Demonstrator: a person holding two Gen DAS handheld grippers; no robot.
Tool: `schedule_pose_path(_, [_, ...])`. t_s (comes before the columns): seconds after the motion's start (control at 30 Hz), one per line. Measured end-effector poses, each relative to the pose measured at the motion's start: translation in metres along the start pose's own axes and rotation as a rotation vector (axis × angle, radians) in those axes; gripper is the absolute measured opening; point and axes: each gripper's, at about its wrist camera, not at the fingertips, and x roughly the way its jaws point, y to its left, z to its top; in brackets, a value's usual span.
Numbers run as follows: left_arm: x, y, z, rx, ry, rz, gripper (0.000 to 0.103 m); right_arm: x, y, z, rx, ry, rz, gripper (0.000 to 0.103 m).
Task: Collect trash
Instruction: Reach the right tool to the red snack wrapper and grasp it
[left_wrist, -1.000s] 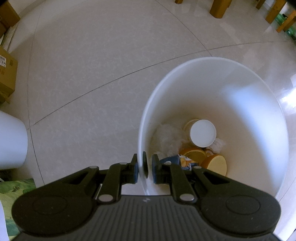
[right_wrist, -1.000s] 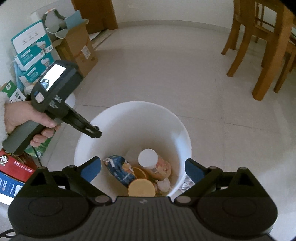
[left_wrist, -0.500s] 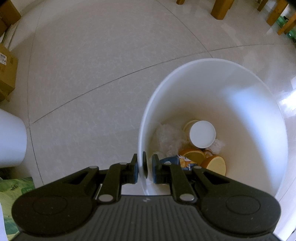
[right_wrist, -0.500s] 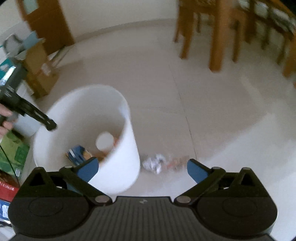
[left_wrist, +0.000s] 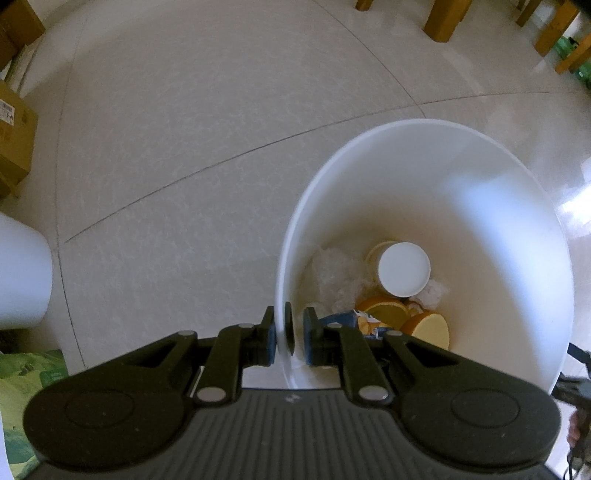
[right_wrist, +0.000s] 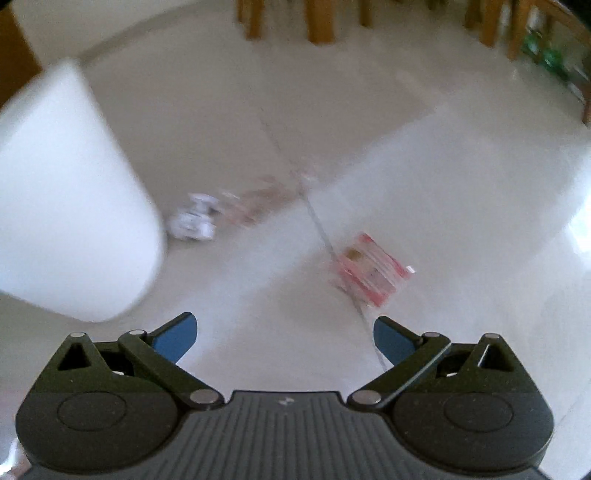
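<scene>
White plastic bin (left_wrist: 480, 177): our left gripper (left_wrist: 289, 330) is clamped on its near rim. Our right gripper (right_wrist: 284, 338), jaws wide and empty, hangs over the floor (right_wrist: 424, 166) near a red wrapper (right_wrist: 371, 269) and crumpled paper (right_wrist: 194, 221). That flat wrapper could slip our pads, we reckon.

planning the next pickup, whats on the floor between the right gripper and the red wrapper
Nothing: in the right wrist view only bare tile and a grout line lie between the open right gripper and the red wrapper.
</scene>
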Motion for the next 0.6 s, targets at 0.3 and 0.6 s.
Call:
schedule_pose_path(0.3, [-0.001, 0.001, 0.002, -0.007, 0.002, -0.002, 0.011, 0.068, -0.041, 0.025, -0.022, 0.044, -0.090, 0.103])
schedule_pose_path(0.6, [-0.001, -0.002, 0.004, 0.001, 0.009, 0.009, 0.011, 0.126, -0.053, 0.062, -0.088, 0.093, -0.120, 0.103])
